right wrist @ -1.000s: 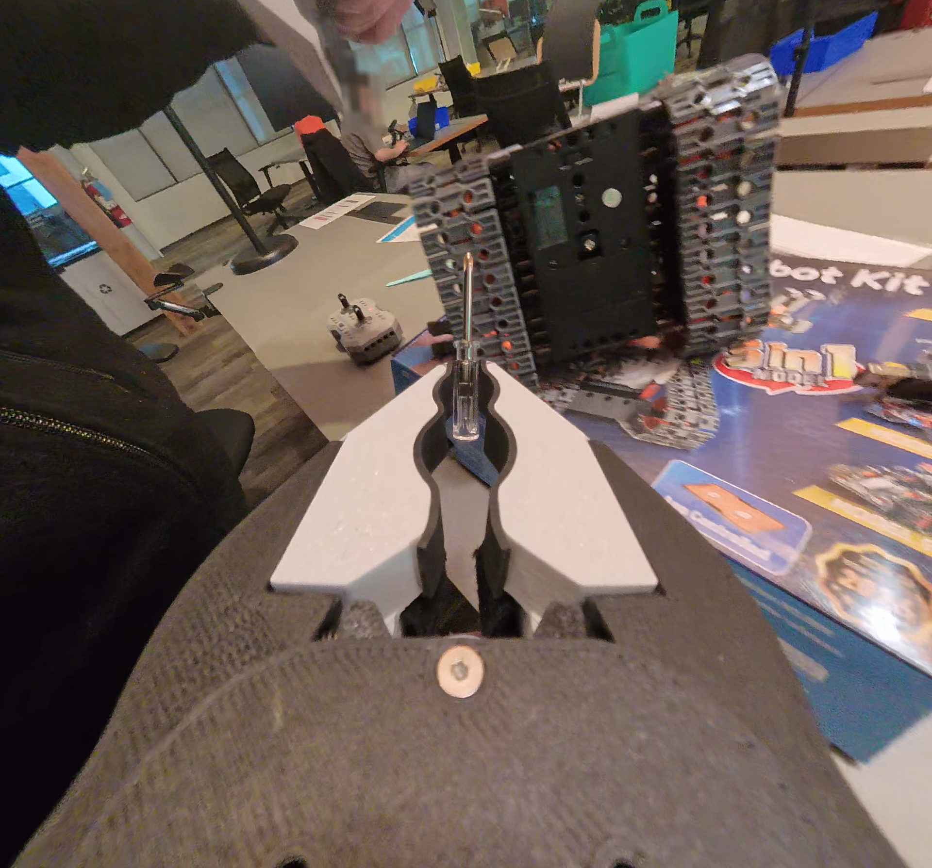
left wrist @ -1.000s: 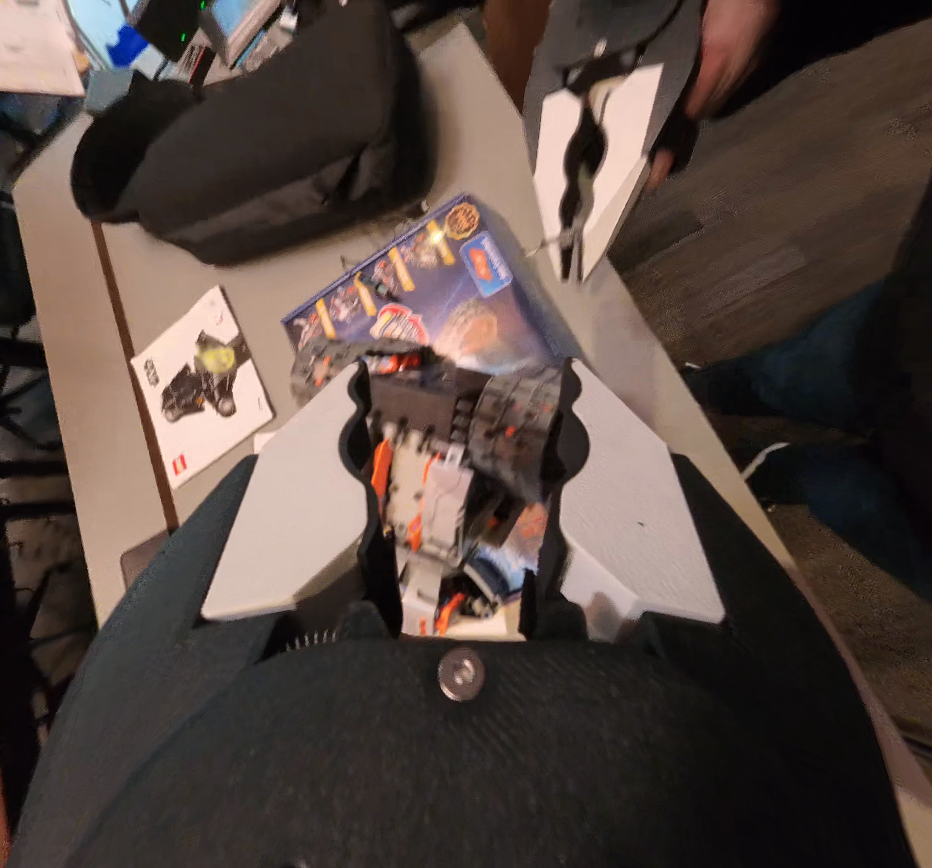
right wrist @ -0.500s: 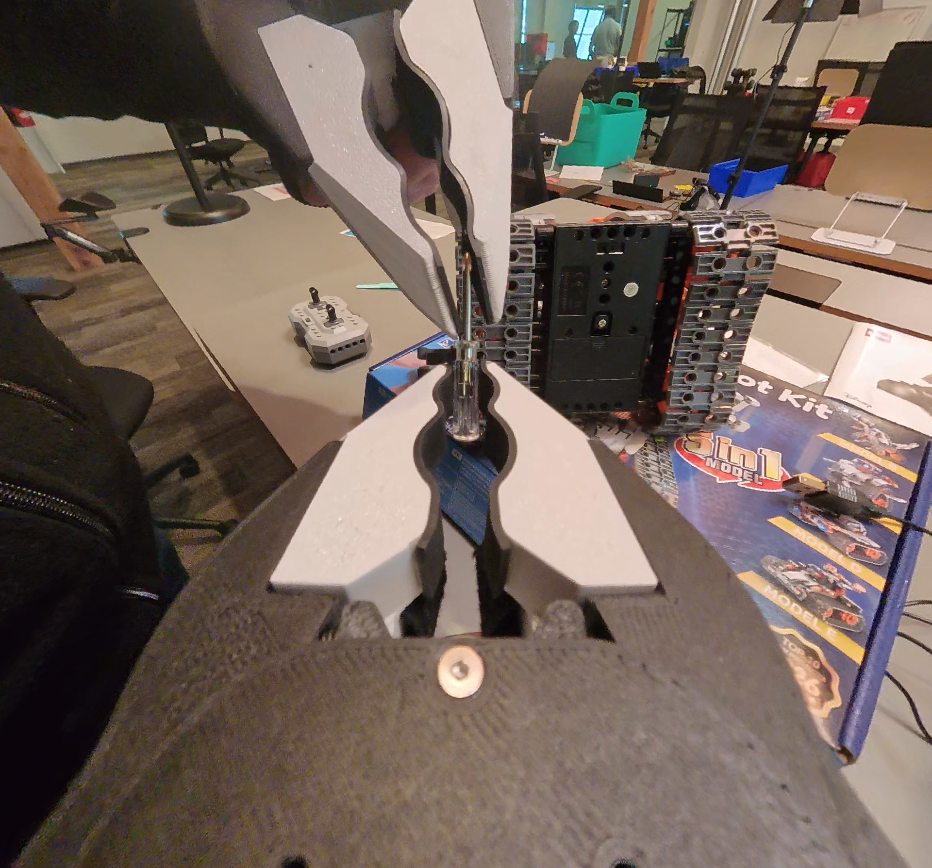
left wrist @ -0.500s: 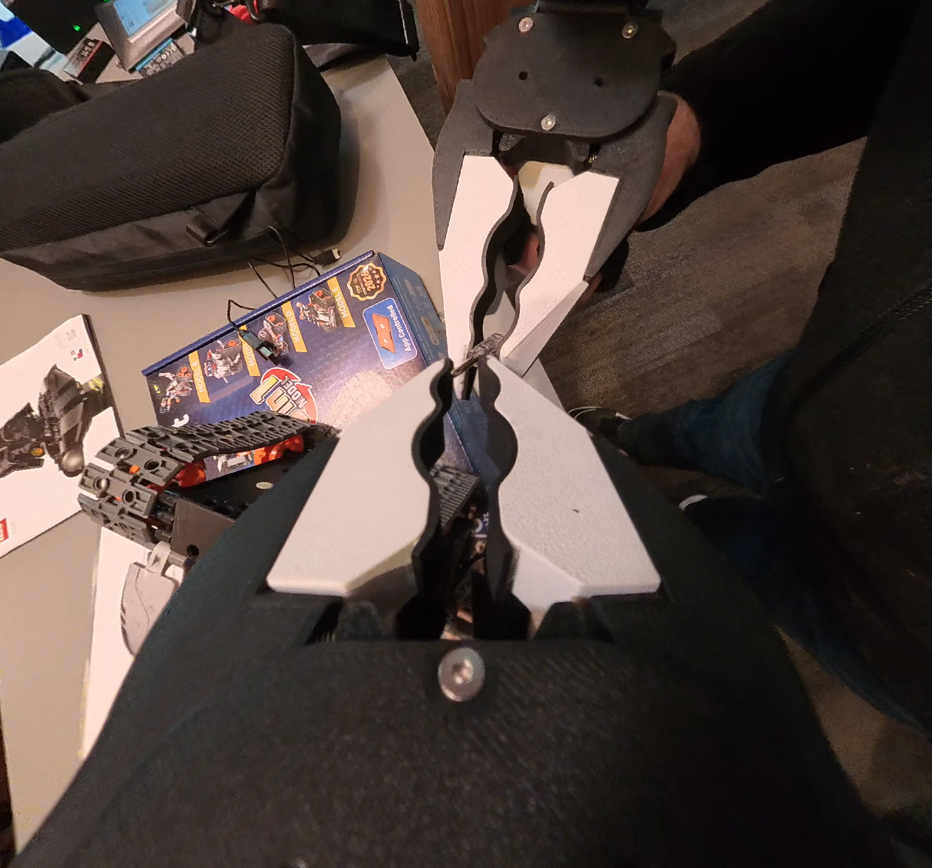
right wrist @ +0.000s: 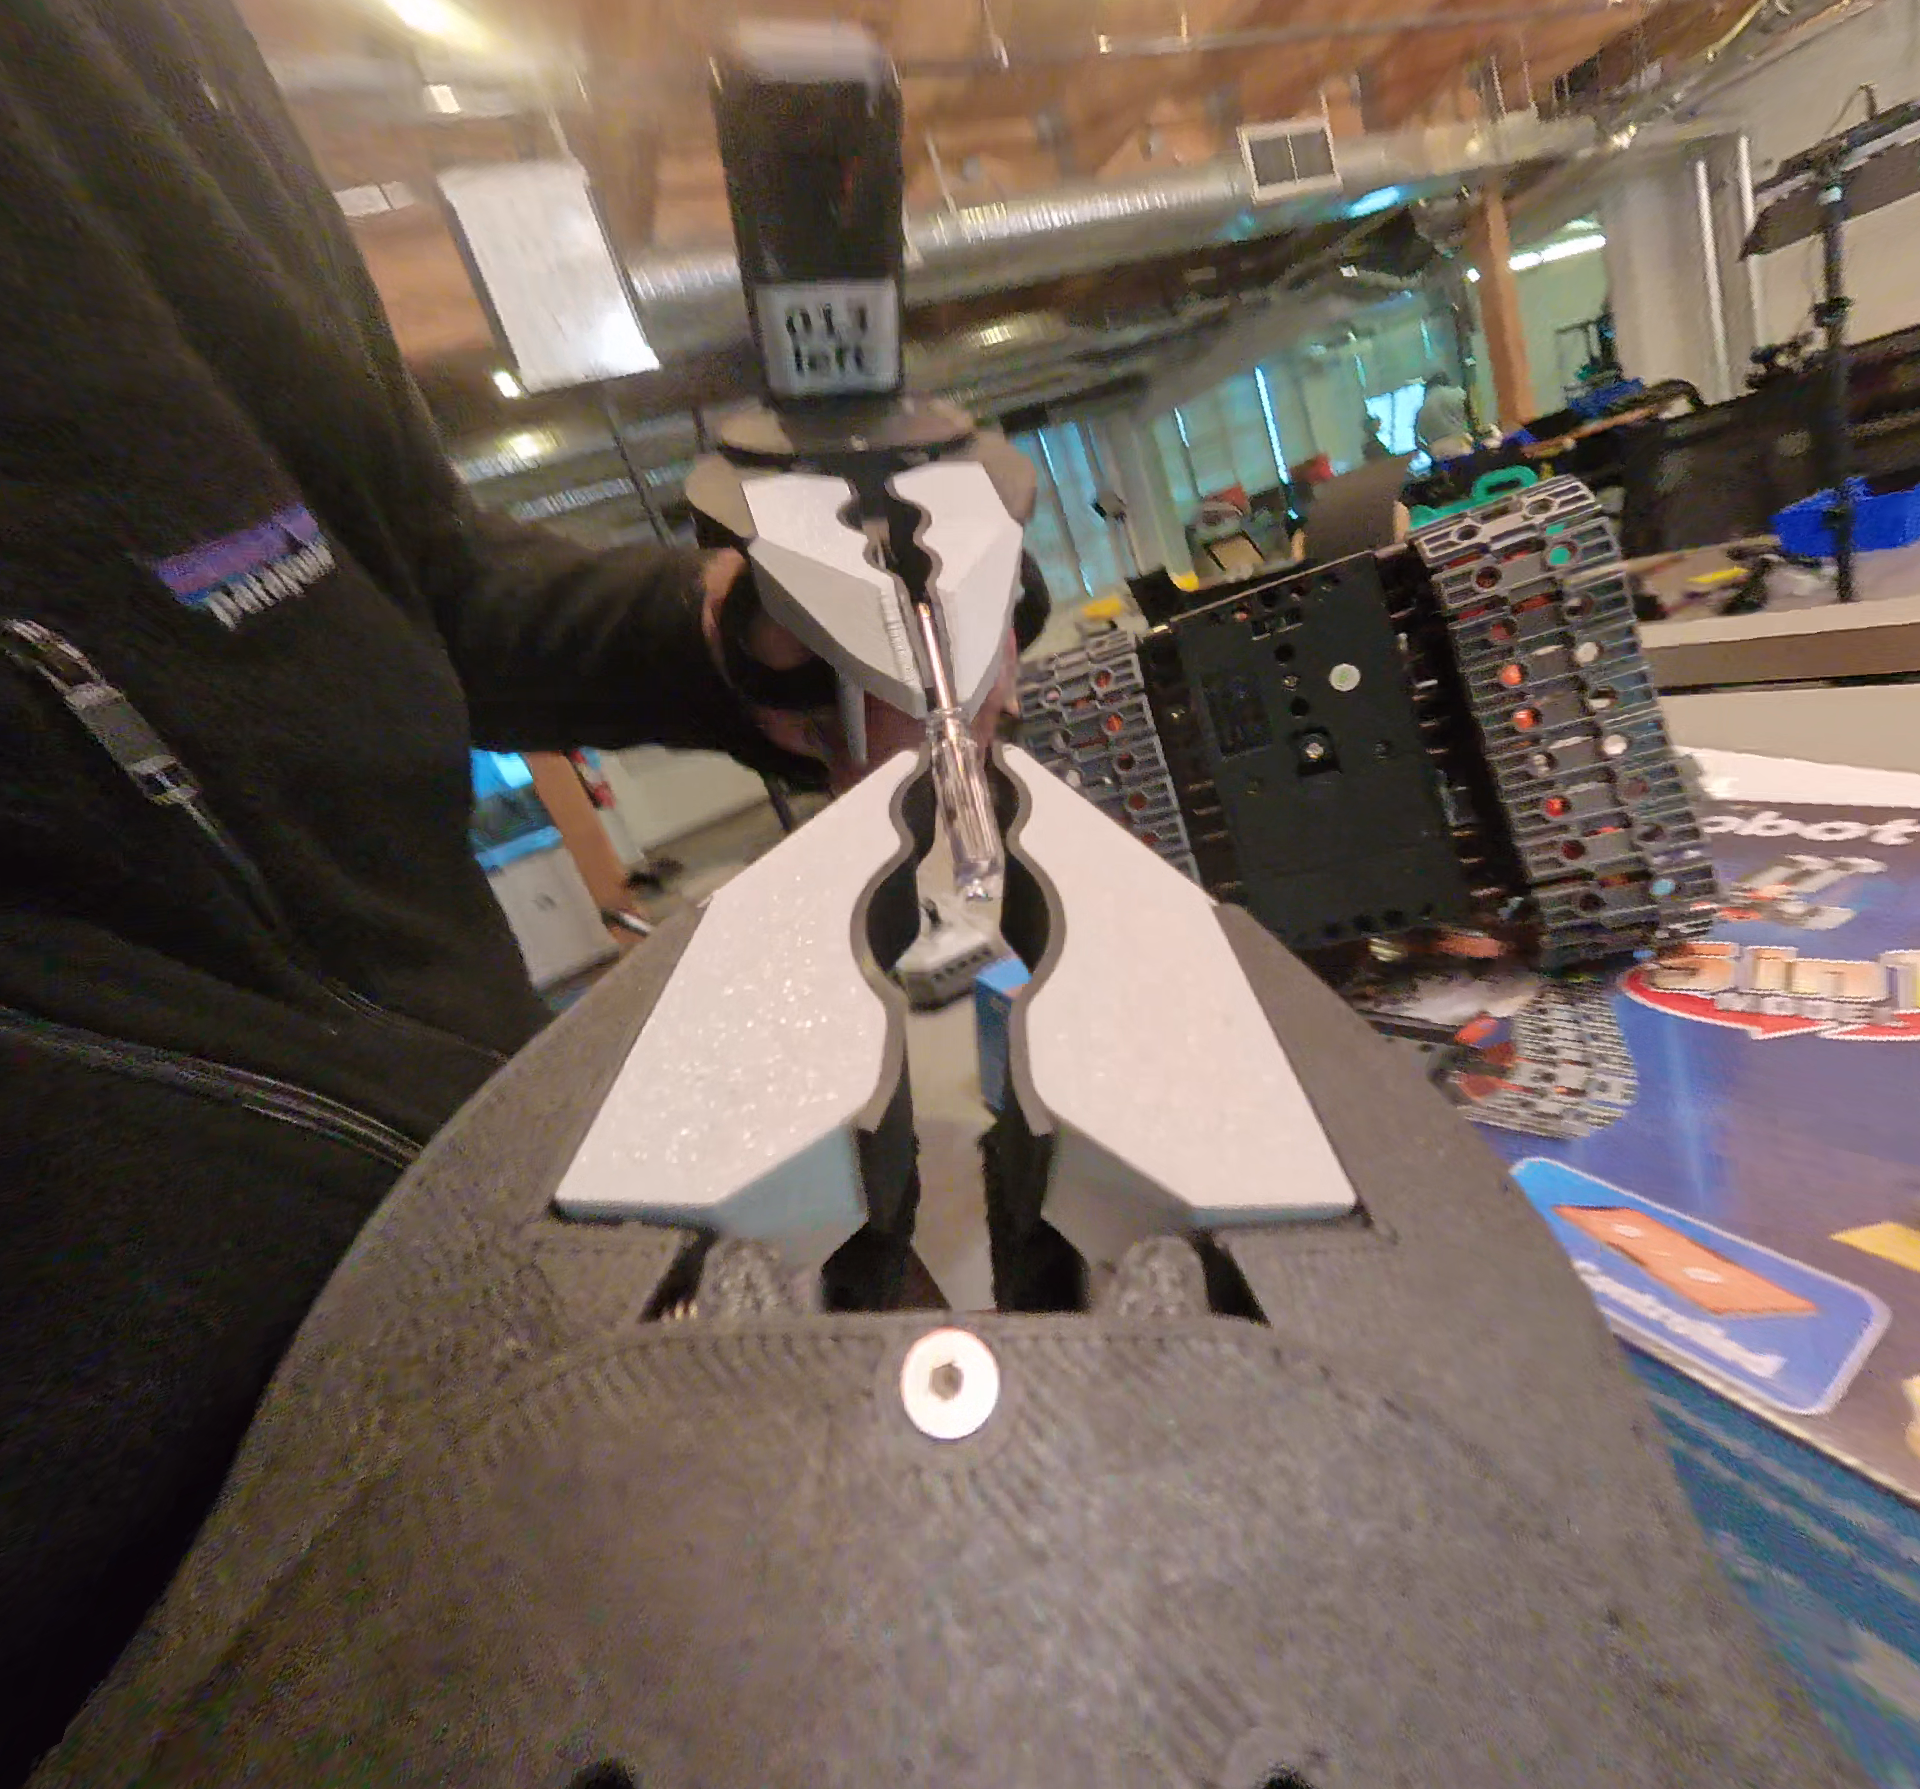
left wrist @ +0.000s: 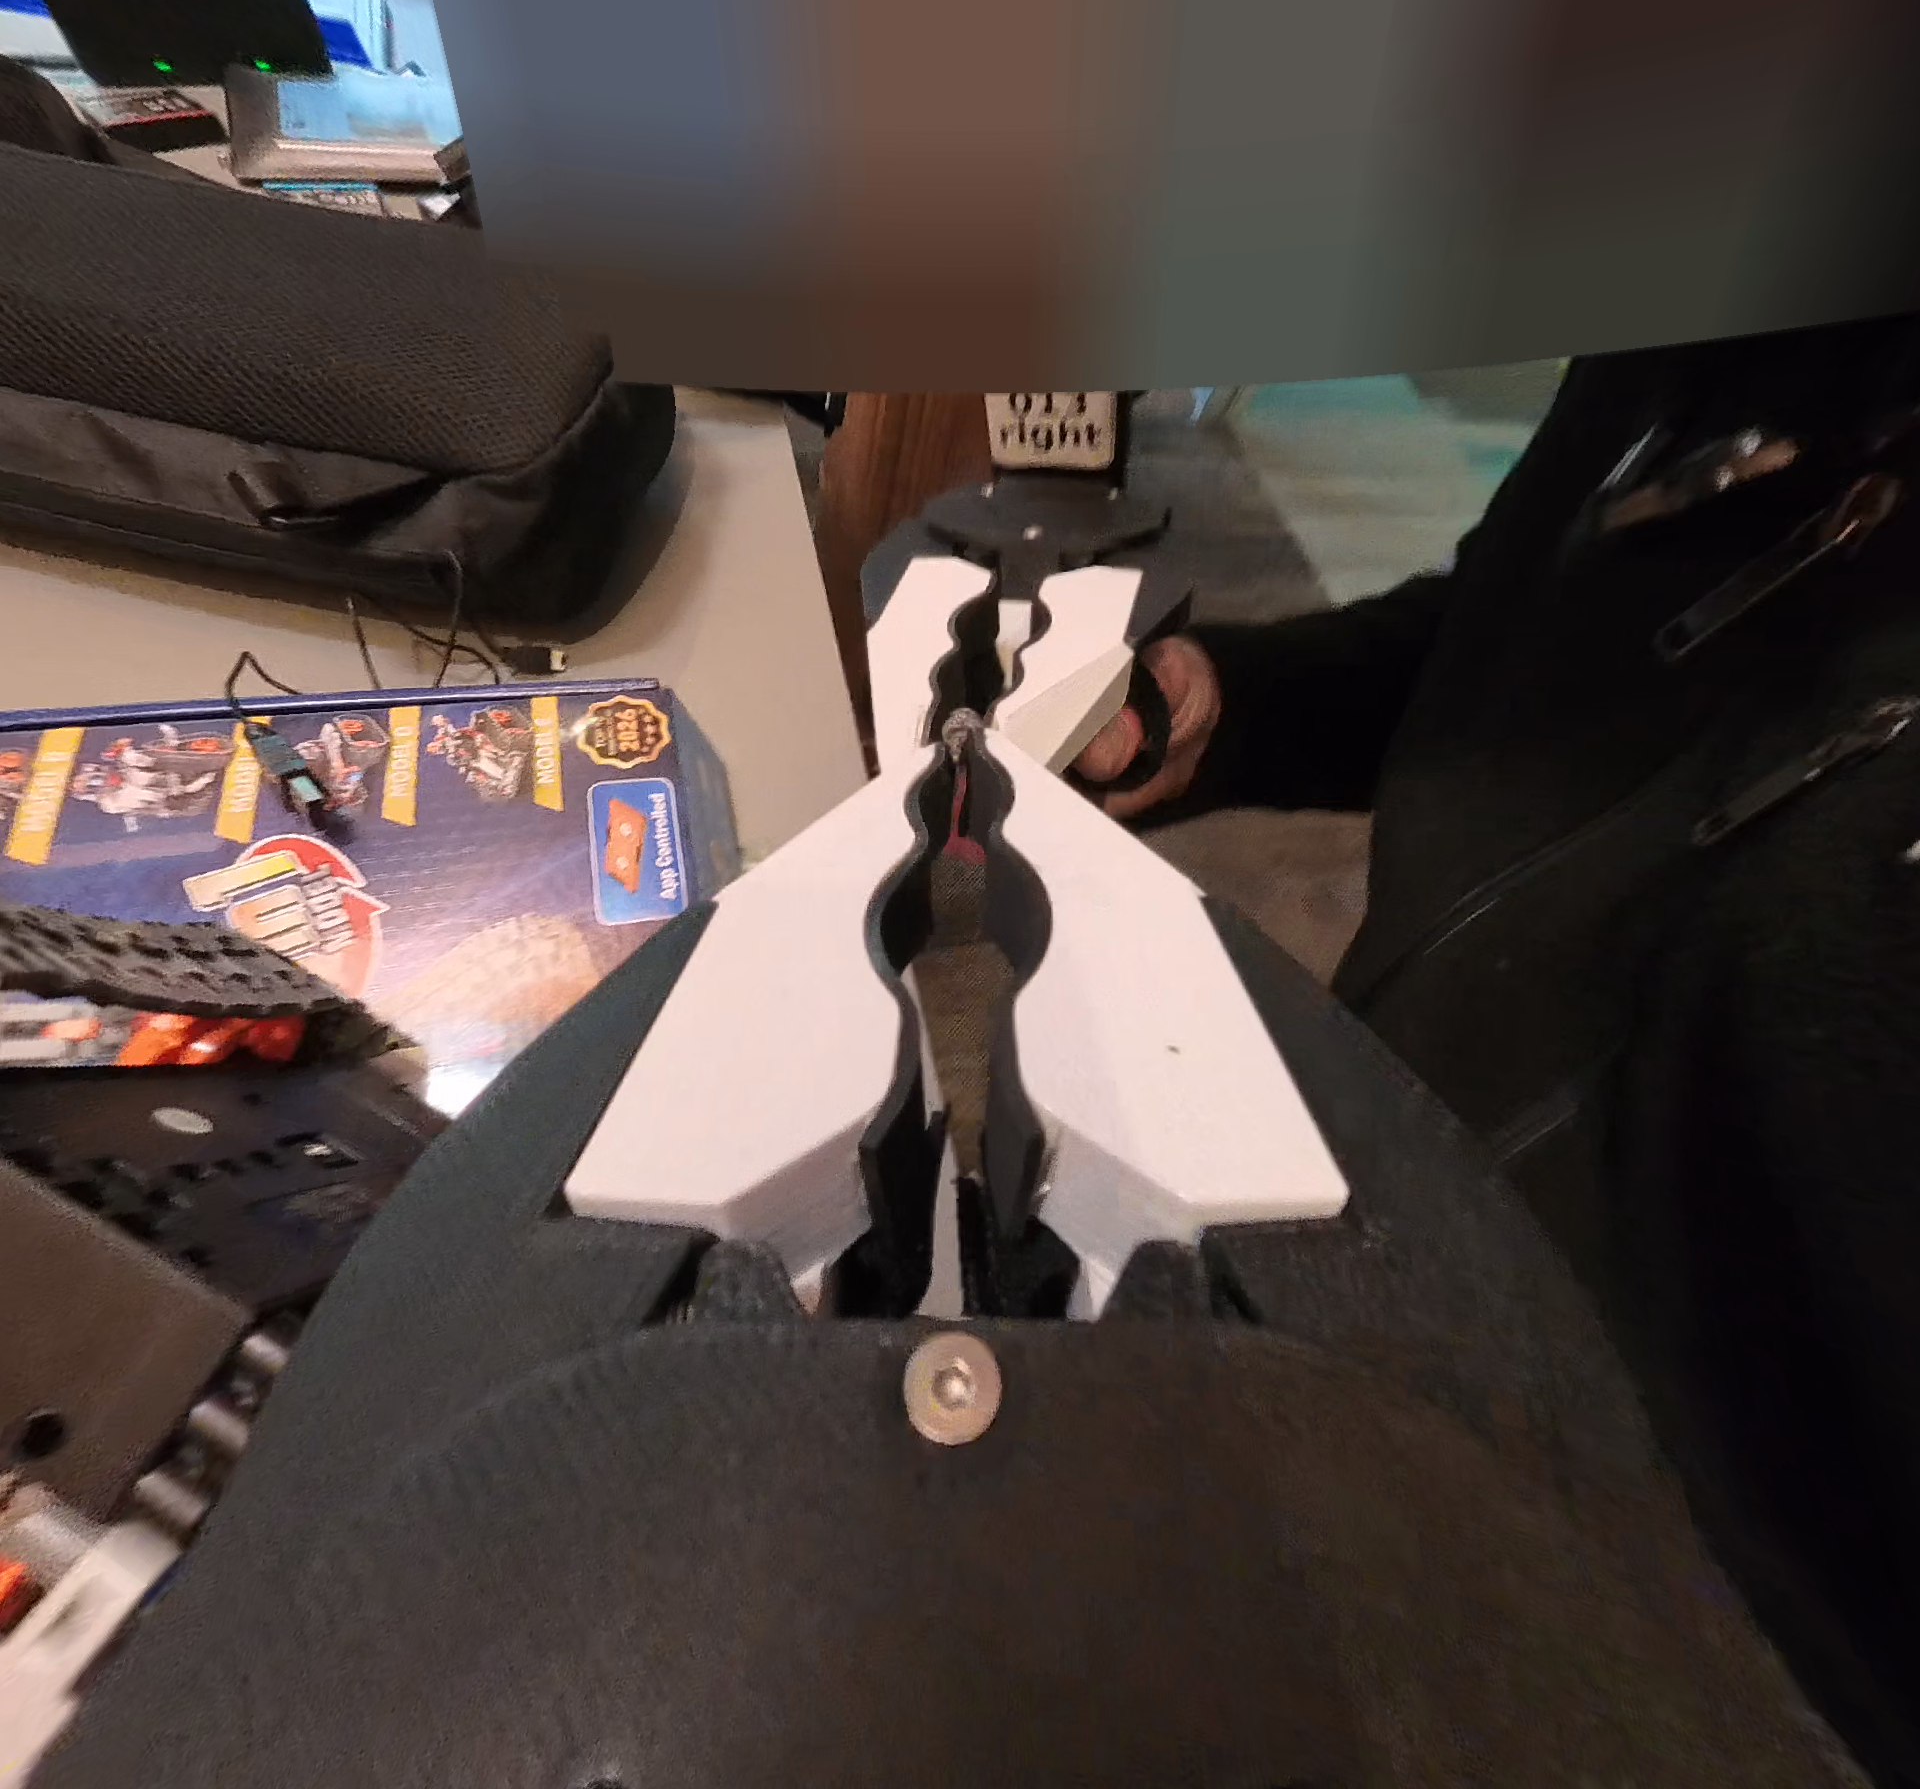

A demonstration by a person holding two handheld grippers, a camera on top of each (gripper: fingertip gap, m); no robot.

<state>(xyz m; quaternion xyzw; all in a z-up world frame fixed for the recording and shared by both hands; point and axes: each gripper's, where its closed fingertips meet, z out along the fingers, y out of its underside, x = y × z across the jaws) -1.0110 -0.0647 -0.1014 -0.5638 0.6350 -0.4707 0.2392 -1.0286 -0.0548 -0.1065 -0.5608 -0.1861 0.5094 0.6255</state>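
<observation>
My right gripper (right wrist: 958, 768) is shut on the clear handle of a small screwdriver (right wrist: 961, 825), which sticks out past its tips. My left gripper (right wrist: 920, 664) faces it tip to tip and is shut on the metal shaft. In the left wrist view, my left gripper (left wrist: 961, 752) has its fingers closed, with the screwdriver's end (left wrist: 956, 726) at the tips. The right gripper (left wrist: 992, 669) is just beyond them, held by a hand. A black and grey tracked brick vehicle (right wrist: 1351, 752) stands on end on a blue box (right wrist: 1714, 1168), right of both grippers.
In the left wrist view, the blue box (left wrist: 416, 804) lies on a grey table (left wrist: 748, 596) with the vehicle (left wrist: 156, 1064) at its left. A black bag (left wrist: 260, 389) and a cable (left wrist: 291, 783) lie behind. A person's black jacket (right wrist: 208, 596) fills the left. Only a small space, under 4 cm, lies between the two pairs of fingers.
My left gripper let go of the tracked vehicle, swung over to the right gripper and closed on the screwdriver's shaft. Both grippers have tilted upward; the vehicle stays on the box.
</observation>
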